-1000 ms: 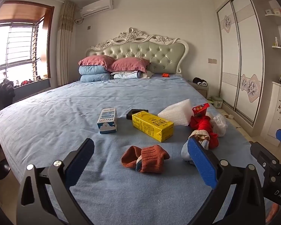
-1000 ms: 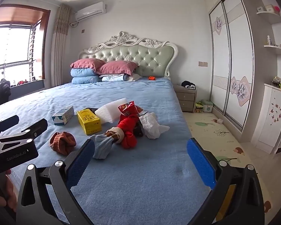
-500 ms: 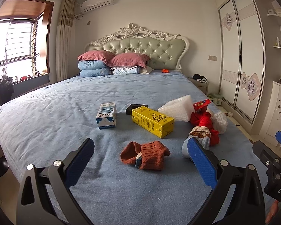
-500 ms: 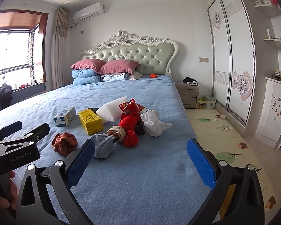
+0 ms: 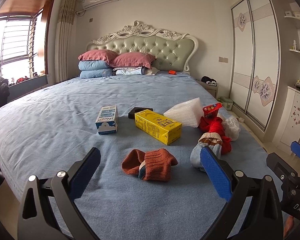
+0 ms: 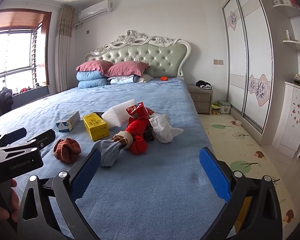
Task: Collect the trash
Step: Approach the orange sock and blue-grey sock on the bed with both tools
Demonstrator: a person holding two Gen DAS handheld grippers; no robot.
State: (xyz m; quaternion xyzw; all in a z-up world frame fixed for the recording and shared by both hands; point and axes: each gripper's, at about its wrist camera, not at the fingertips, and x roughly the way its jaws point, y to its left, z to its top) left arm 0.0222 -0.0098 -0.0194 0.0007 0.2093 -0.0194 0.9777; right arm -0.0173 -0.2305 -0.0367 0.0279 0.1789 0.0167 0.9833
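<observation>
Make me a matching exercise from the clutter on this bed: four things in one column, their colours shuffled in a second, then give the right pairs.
Things:
1. drink carton
2. knitted sock nearest the left gripper
3. foam sheet
4. snack packet

Colours:
A. white
B. red
C. yellow
D. rust brown

Pairs: 1-C, 2-D, 3-A, 4-B. All four lie on the blue bedsheet.
</observation>
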